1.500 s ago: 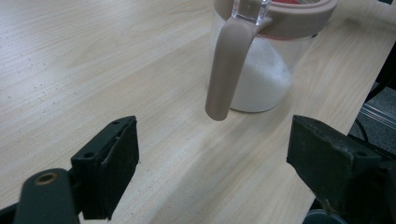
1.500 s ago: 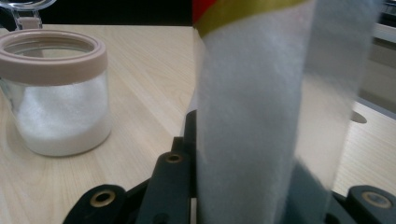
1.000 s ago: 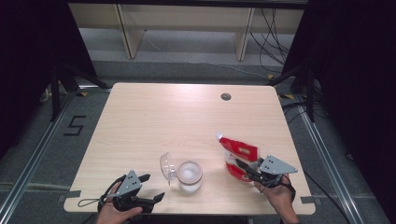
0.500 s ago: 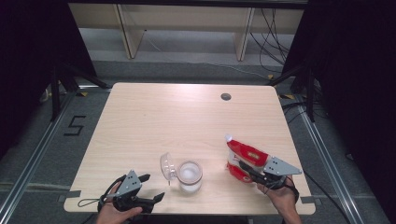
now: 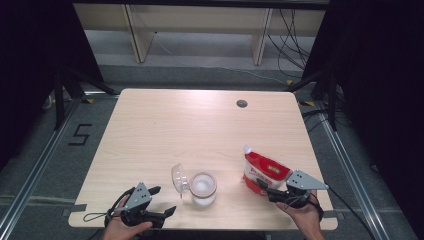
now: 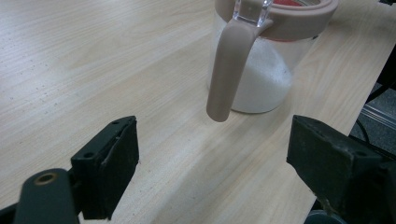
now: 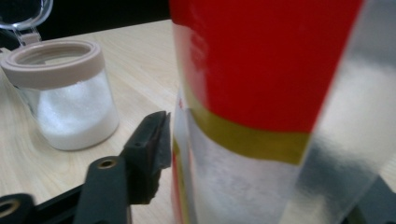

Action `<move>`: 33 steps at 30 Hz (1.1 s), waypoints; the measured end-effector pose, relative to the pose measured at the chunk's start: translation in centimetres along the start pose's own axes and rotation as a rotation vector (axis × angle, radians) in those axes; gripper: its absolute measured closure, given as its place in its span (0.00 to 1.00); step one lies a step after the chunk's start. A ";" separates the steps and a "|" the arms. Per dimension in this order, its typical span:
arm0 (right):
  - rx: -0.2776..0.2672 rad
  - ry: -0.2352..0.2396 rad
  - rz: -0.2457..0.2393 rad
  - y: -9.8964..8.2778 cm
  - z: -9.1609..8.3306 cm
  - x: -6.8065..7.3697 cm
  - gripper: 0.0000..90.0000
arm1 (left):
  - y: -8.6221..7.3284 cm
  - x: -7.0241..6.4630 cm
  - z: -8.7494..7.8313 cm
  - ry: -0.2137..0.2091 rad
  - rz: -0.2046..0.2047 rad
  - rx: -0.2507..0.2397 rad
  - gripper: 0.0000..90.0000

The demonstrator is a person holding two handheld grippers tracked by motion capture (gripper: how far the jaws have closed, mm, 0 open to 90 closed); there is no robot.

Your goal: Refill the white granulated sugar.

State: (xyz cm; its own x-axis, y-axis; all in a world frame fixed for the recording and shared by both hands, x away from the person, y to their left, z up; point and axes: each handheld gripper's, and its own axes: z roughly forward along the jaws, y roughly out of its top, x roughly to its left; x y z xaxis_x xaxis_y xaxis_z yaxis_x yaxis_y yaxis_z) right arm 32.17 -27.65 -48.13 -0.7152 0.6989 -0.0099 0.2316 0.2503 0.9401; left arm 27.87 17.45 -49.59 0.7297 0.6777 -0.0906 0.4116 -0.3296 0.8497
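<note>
Although freshly let go, not clear yet: red refill pouch [image 5: 265,172] between the jaws of the right gripper [image 5: 266,191], lower right of the high view, standing on the wooden table [image 5: 200,130]. Jaws just been opening, now spread. In the right gripper view, pouch [image 7: 261,93] dead ahead and very close, one black jaw just beside its left edge, contact hard to call. Long axis roughly upright, leaning, white spout toward upper left of the high view. Probably straight pull-back toward bottom right next, no sideways sweep, or risk of tipping the pouch.

Glass jar of white granules [image 5: 202,189] at bottom centre, clear flip lid [image 5: 179,176] hinged open on its left. Left gripper [image 5: 164,200] at lower left, jaws wide apart, holding nothing. In the left gripper view, jar [image 6: 261,70] ahead at upper right, apart from both jaws. Nearer the left gripper than the right, so likely the lid-closing hand.
</note>
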 end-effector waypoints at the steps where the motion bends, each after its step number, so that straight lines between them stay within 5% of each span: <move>1: 0.003 -0.007 0.019 0.0 -0.2 0.3 0.40 | 0.0 0.0 0.0 0.000 0.000 -0.001 0.18; 4: 0.016 -0.031 0.052 0.1 -0.6 0.9 0.37 | 0.0 0.0 0.0 -0.006 0.004 -0.003 0.18; 6: -0.011 -0.055 0.021 0.1 -0.8 0.6 0.36 | 0.0 0.0 0.0 -0.004 0.000 -0.005 0.18; 7: 0.012 -0.061 0.072 0.0 -1.2 0.9 0.36 | 0.0 0.1 0.1 -0.005 0.000 -0.011 0.18; 8: -0.008 -0.067 0.043 0.0 -1.2 0.7 0.36 | 0.0 0.1 0.1 -0.006 -0.008 -0.009 0.18; 12: 0.012 -0.068 0.094 -0.1 -2.1 1.4 0.36 | 0.0 0.1 0.0 -0.002 0.001 -0.006 0.18; 14: 0.013 -0.076 0.065 -0.1 -2.4 1.3 0.36 | 0.1 0.1 -0.1 -0.002 0.003 -0.006 0.18; 16: 0.022 -0.090 0.098 -0.2 -2.6 1.7 0.35 | 0.1 0.0 0.0 -0.003 -0.003 -0.013 0.18; 17: 0.010 -0.094 0.063 -0.2 -2.6 1.4 0.35 | 0.1 0.0 0.0 -0.004 -0.002 -0.013 0.18; 20: 0.049 -0.108 0.104 -0.3 -2.9 1.8 0.34 | 0.2 0.2 -0.1 -0.002 0.025 -0.007 0.18; 21: 0.052 -0.114 0.094 -0.4 -2.8 1.8 0.33 | 0.1 0.0 -0.1 -0.004 0.006 -0.011 0.18; 28: 0.057 -0.112 0.085 -0.5 -3.3 2.0 0.28 | 0.2 0.2 -0.1 -0.002 0.019 -0.011 0.18; 32: 0.094 -0.104 0.121 -0.8 -3.6 2.4 0.25 | 0.2 0.2 0.0 -0.003 0.027 -0.002 0.18; 33: 0.080 -0.097 0.095 -0.8 -3.5 2.3 0.25 | 0.1 0.1 0.0 -0.001 -0.004 -0.006 0.18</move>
State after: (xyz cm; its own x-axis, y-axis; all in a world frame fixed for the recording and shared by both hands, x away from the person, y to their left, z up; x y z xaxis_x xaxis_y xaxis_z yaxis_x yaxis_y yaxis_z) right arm 28.06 -28.61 -47.73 -0.6211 0.7827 0.0410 0.3496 0.2298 0.9083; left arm 27.99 17.44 -49.52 0.7288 0.6783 -0.0940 0.4109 -0.3233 0.8524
